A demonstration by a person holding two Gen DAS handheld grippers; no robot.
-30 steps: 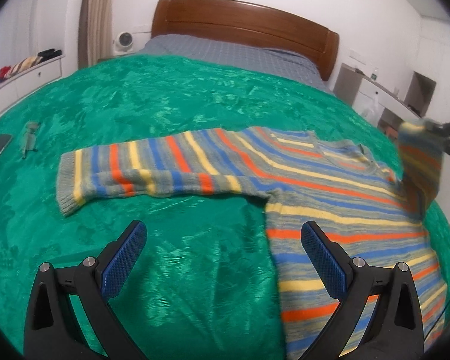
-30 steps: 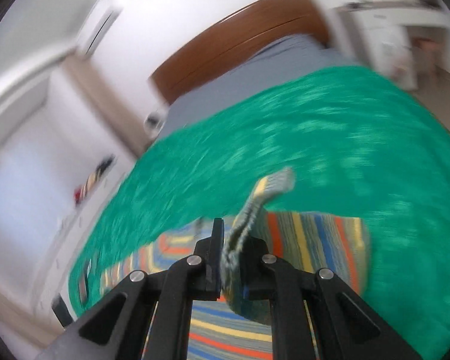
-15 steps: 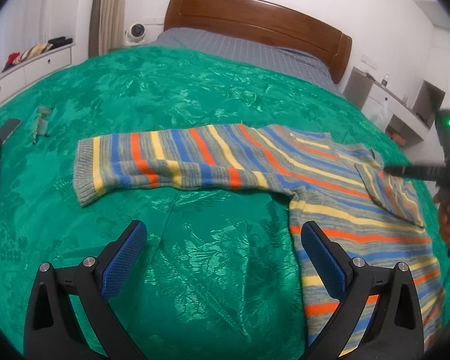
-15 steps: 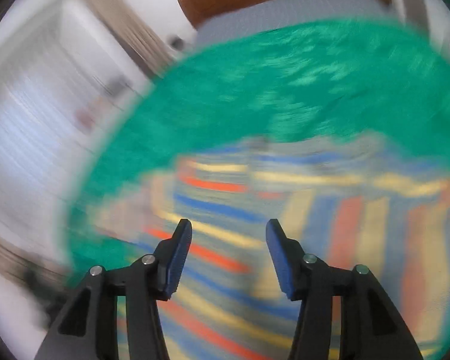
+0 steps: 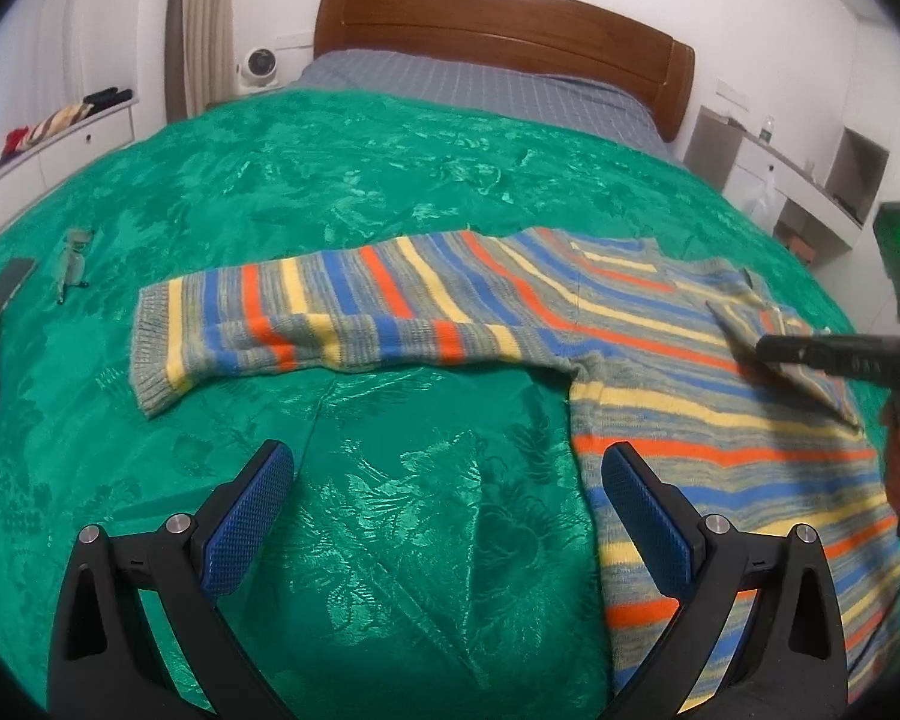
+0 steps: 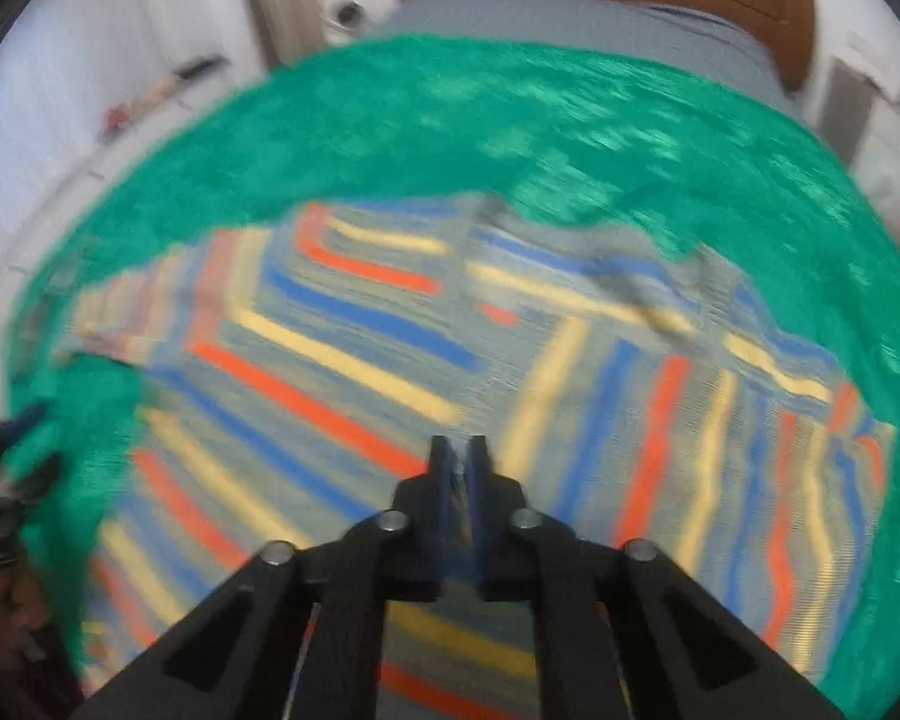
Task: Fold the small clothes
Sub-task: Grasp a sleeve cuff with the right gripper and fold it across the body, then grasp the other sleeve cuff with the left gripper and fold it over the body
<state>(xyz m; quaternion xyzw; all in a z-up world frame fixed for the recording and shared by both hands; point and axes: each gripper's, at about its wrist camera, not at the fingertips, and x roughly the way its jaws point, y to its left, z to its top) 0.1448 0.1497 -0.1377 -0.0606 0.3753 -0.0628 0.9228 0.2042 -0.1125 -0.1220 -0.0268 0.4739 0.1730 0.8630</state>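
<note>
Two hand-held grippers over green bedspread. Striped sweater flat near bed's right edge, one sleeve stretched toward left edge, other sleeve folded across body. Left hand-held gripper wide, nothing between pads, above bare spread. Right hand-held gripper just closed, narrow, above sweater body; nothing visibly pinched.

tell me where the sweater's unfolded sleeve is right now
In the left wrist view the sleeve lies flat on the green bedspread, stretched toward the picture's left from the striped sweater, just beyond the open left gripper.
</note>
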